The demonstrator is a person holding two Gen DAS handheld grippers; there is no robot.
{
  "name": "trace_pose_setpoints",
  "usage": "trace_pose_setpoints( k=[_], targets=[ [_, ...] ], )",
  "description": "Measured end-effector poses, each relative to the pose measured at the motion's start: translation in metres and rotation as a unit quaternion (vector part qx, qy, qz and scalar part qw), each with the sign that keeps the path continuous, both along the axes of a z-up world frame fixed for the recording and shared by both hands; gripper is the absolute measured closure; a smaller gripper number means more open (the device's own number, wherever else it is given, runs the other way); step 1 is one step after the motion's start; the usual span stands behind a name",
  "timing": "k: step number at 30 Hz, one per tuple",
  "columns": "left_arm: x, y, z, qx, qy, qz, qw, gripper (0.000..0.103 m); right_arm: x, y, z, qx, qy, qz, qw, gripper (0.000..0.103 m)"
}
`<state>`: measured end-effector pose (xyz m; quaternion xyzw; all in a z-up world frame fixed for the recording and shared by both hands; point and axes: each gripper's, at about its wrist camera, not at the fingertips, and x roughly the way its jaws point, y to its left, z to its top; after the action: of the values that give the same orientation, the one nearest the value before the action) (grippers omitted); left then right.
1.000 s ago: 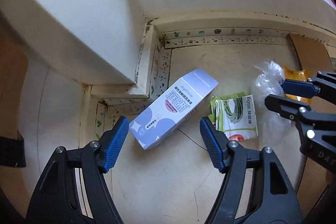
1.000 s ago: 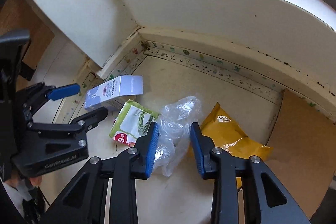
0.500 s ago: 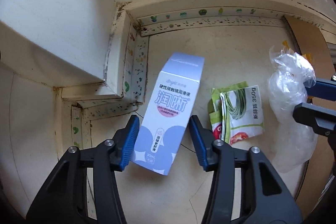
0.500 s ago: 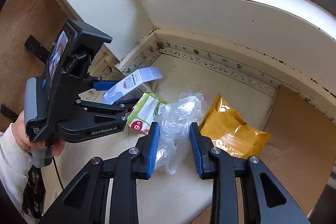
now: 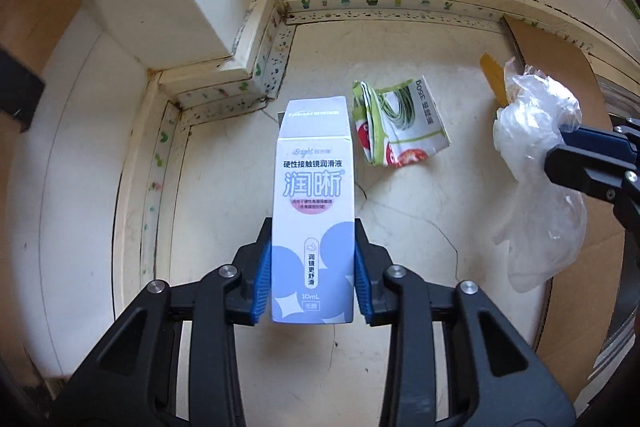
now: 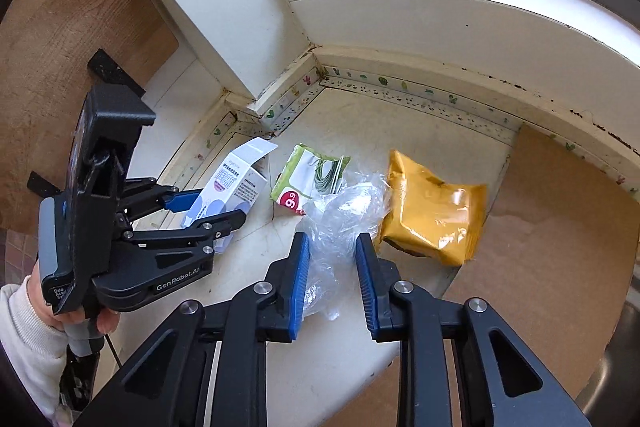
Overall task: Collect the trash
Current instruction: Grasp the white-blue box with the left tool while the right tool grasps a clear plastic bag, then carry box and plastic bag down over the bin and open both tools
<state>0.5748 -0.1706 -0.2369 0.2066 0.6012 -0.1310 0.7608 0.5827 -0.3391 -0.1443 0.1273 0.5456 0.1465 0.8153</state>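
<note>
The left gripper (image 5: 313,267) had just been closing, and its blue pads pressed both long sides of a white-and-lavender lens-drop carton (image 5: 313,211) at the carton's lower end. The carton's long axis ran straight along the fingers, its open top flap pointing away from the camera toward the wall corner. From the right wrist view the same carton (image 6: 234,187) showed tilted, flap end raised toward the speckled skirting, with the person's hand (image 6: 86,319) and a cream sleeve (image 6: 28,351) behind the left gripper (image 6: 208,209); the left wrist view showed none of that.

The right gripper (image 6: 333,279) had just been narrowing on a crumpled clear plastic bag (image 6: 340,223), which bulged up and away between its pads. In the left wrist view the bag (image 5: 536,163) hung long and downward from the right gripper (image 5: 576,155) at the frame's edge.

On the cream floor (image 5: 400,347) between carton and bag lay a folded green-and-white vegetable packet (image 5: 400,123), flat, its printed length slanting. Only the right wrist view showed the whole yellow snack bag (image 6: 434,205), lying beside the clear bag, partly over the brown cardboard sheet (image 6: 552,247); the left view caught just its yellow tip (image 5: 494,75).
</note>
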Motion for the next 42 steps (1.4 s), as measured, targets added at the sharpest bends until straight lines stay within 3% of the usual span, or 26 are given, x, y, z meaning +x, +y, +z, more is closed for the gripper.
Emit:
trace_pose_setpoints(
  k=[7, 16, 24, 30, 36, 42],
  targets=[
    [-0.063, 0.004, 0.056, -0.018, -0.016, 0.0, 0.9997, 0.072, -0.062, 0.014, 0.041, -0.003, -0.023, 0.0, 1.0, 0.08],
    [-0.22, 0.038, 0.141, -0.054, -0.043, -0.004, 0.9976, 0.072, -0.178, 0.058, 0.102, -0.017, -0.056, 0.004, 0.998, 0.08],
    [-0.344, 0.093, 0.183, -0.083, -0.052, 0.018, 0.995, 0.072, -0.315, 0.118, 0.147, -0.016, -0.08, 0.011, 0.997, 0.08],
    [-0.428, 0.135, 0.184, -0.11, -0.045, 0.038, 0.9921, 0.072, -0.41, 0.158, 0.145, -0.02, -0.068, 0.021, 0.997, 0.08],
    [-0.501, 0.168, 0.154, -0.119, -0.033, 0.057, 0.9907, 0.072, -0.506, 0.196, 0.123, -0.023, -0.045, 0.036, 0.998, 0.08],
    [-0.552, 0.186, 0.111, -0.112, -0.033, 0.067, 0.991, 0.072, -0.566, 0.218, 0.076, -0.029, -0.007, 0.04, 0.999, 0.08]
  ],
)
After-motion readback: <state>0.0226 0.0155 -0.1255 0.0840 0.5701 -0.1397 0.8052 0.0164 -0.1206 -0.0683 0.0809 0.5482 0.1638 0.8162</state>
